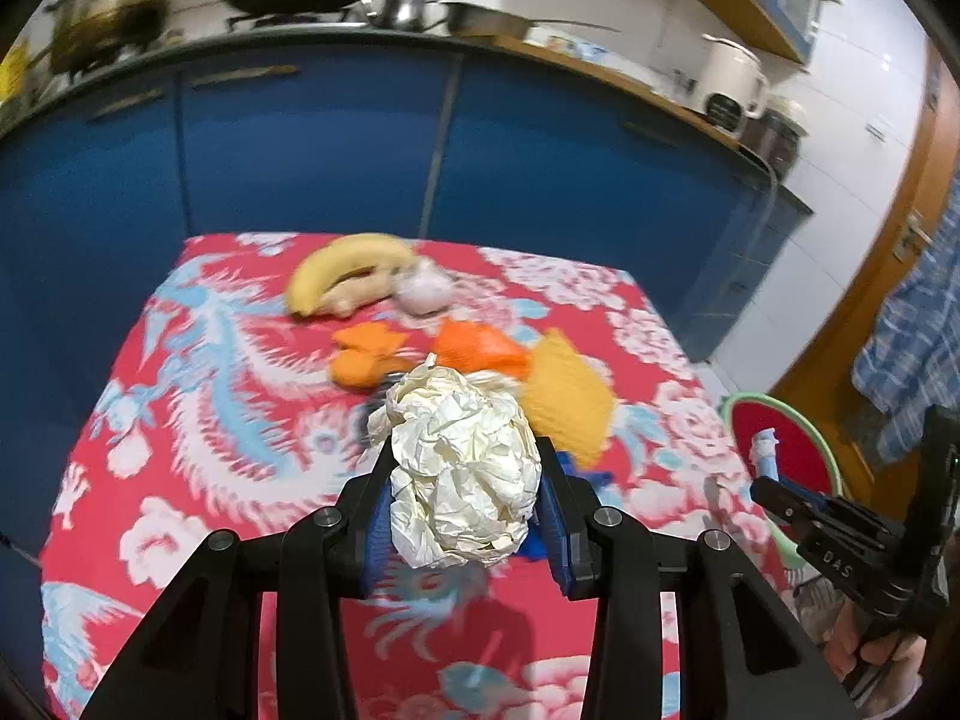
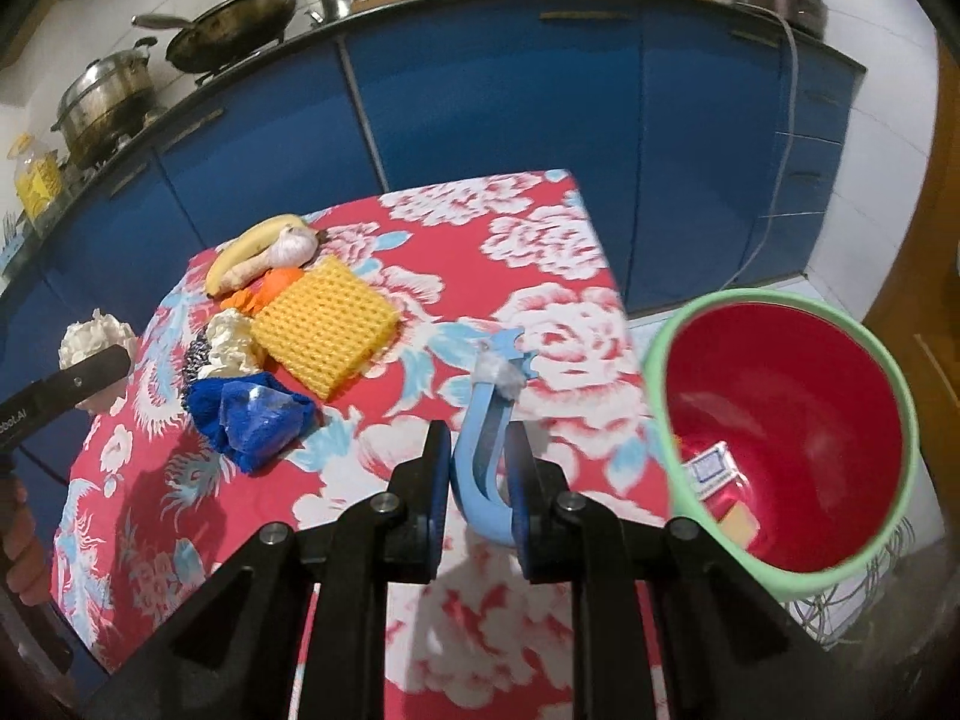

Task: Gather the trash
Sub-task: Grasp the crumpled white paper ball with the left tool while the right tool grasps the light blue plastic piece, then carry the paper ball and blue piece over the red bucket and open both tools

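Note:
My left gripper (image 1: 467, 450) is shut on a crumpled cream paper ball (image 1: 456, 498), held above the red floral tablecloth (image 1: 198, 420). In the right wrist view that ball (image 2: 96, 333) shows at the far left. My right gripper (image 2: 477, 438) is shut on a curved light-blue plastic piece (image 2: 487, 414) with a scrap of clear film at its tip, lifted off the table. To its right, beside the table edge, stands a bin (image 2: 810, 408) with a green rim and red inside. A blue crumpled wrapper (image 2: 252, 420) and another cream paper wad (image 2: 231, 342) lie on the cloth.
Also on the cloth are a yellow sponge (image 2: 327, 324), orange peel (image 2: 270, 288), a banana (image 2: 252, 249) and a garlic bulb (image 2: 294, 246). The bin holds a small packet (image 2: 711, 471). Blue cabinets (image 2: 510, 90) with pots and a wok (image 2: 240, 24) stand behind the table.

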`<state>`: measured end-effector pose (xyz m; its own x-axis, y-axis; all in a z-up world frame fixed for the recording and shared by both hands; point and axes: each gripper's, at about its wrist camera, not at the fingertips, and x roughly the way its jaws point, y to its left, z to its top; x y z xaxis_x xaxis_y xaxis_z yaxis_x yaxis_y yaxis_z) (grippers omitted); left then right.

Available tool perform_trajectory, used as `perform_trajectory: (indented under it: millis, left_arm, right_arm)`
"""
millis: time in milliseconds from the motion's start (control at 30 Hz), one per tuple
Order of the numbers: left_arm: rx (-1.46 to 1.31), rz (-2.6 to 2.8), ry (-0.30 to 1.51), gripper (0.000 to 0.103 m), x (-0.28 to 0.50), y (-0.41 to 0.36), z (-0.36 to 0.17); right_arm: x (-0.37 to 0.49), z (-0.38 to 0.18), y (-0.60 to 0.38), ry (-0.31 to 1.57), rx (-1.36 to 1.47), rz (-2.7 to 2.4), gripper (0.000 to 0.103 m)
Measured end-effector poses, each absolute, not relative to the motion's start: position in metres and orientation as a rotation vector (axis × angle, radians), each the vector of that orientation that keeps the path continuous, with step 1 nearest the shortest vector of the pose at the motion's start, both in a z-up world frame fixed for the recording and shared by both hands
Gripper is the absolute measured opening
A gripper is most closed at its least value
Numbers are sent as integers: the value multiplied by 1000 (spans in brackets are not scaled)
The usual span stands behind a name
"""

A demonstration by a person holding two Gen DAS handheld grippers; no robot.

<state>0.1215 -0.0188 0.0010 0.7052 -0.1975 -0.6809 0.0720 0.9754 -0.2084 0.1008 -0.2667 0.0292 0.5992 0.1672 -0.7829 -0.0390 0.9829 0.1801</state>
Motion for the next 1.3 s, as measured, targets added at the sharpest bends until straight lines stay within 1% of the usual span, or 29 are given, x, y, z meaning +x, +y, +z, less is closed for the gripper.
perform_trajectory:
  millis: [500,833,1167,1233,1300]
  left_arm:
    - [-70,-359,771,42,133,-111,16]
    - [30,-496,763,42,143,-185,9]
    - [99,-579,792,42,153,-249,-13]
    - [110,-587,796,42,154,-257,-16]
    - [120,-594,802,42,154,-265,-19]
  right_arm:
    - [74,41,-343,896,205,-42,21]
    - [64,21,-393,907,285,-165,21]
    - [59,1,-431,918,372,-207,21]
    - [59,-1,-436,913,381,-213,24]
    - [59,-2,-441,906,392,-215,30]
